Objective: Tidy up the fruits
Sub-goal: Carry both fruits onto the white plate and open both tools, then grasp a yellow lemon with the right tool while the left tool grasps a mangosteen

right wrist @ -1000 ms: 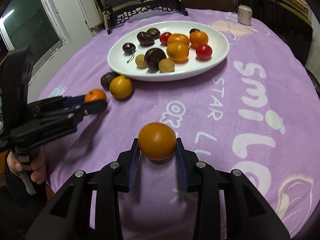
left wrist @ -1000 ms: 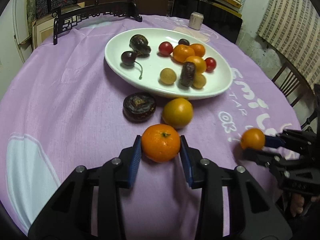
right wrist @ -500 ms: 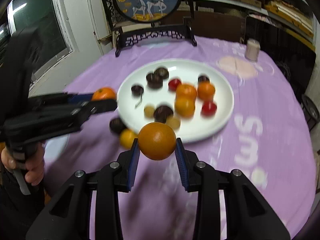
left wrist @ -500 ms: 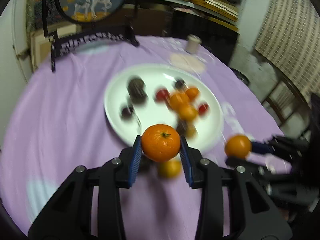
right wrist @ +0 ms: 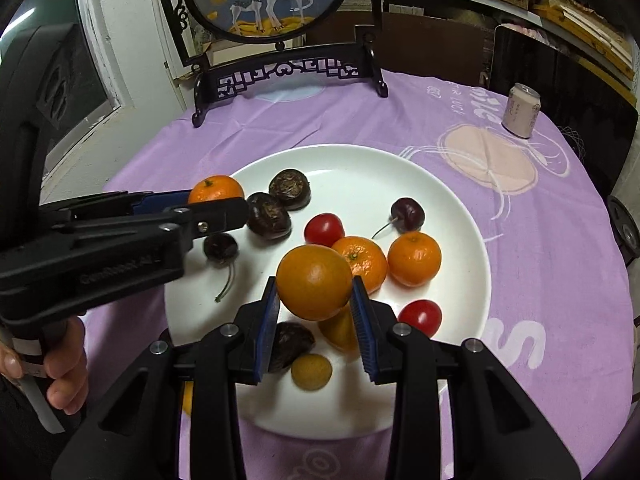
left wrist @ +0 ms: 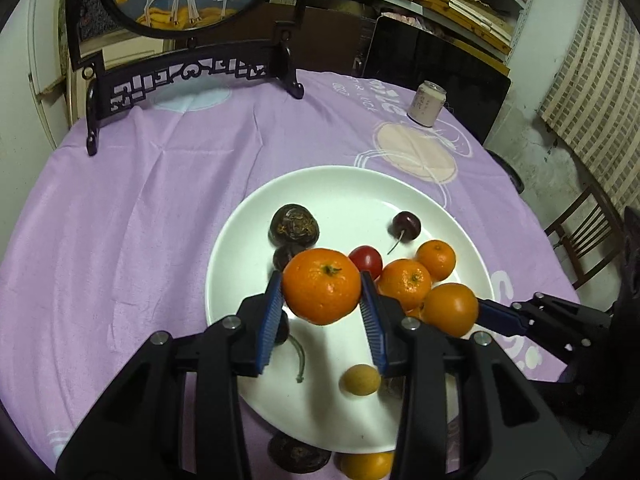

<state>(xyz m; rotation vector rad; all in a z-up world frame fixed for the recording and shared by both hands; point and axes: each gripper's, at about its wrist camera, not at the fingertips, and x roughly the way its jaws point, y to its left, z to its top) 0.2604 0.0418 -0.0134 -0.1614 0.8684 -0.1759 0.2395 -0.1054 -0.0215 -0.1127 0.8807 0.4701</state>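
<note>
Now your left gripper (left wrist: 322,300) is opening around the firm, smooth round orange mandarin (left wrist: 321,286) above the white ceramic plate (left wrist: 344,184); your right gripper (right wrist: 314,314) pinches a round orange fruit (right wrist: 314,282) at its widest sides.

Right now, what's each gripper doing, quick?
Left gripper: jaws opening, mandarin between its fingers, above the plate.
Right gripper: closed on an orange.

left gripper (left wrist: 321,307) + mandarin (left wrist: 321,286) — table → above plate (left wrist: 344,178) | right gripper (right wrist: 314,312) + orange (right wrist: 314,282) — likewise
</note>
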